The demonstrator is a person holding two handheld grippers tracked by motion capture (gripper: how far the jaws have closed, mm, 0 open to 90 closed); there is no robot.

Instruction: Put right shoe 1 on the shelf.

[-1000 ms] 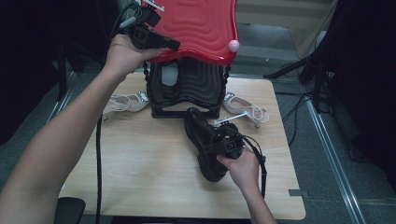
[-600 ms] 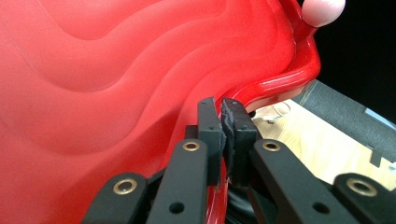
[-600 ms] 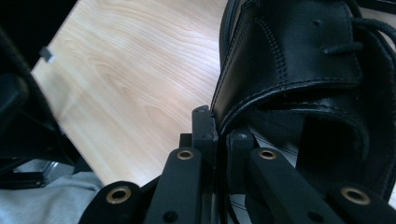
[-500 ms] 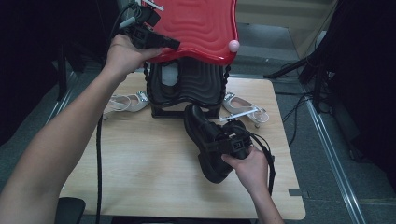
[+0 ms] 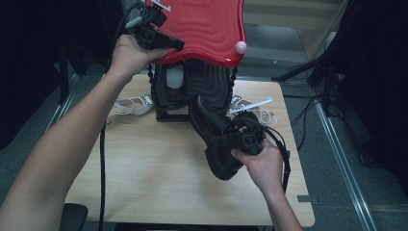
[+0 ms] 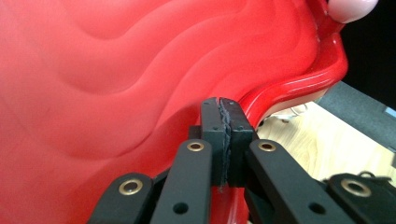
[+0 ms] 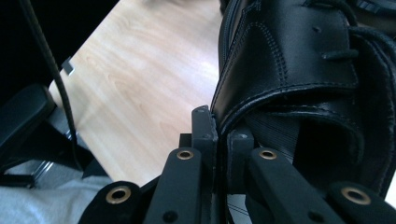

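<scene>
Both forearms bare, no sleeves in the high view. Left gripper (image 5: 179,45): black boxy body, a small grey-and-white fitting on top, black cable (image 5: 102,159) trailing down along the forearm. Right gripper (image 5: 230,138): black body with square block-like housing, black cable (image 5: 287,166) looping beside the wrist. In the left gripper view, flat matte black linkage bars with brass-coloured rivets and small round holes; fingers (image 6: 212,135) are squared black blocks with small screw heads and ragged grey pad edges. Right gripper view: same black bars, brass rivets, blocky fingers (image 7: 204,135); light grey cloth at the lower left corner.
</scene>
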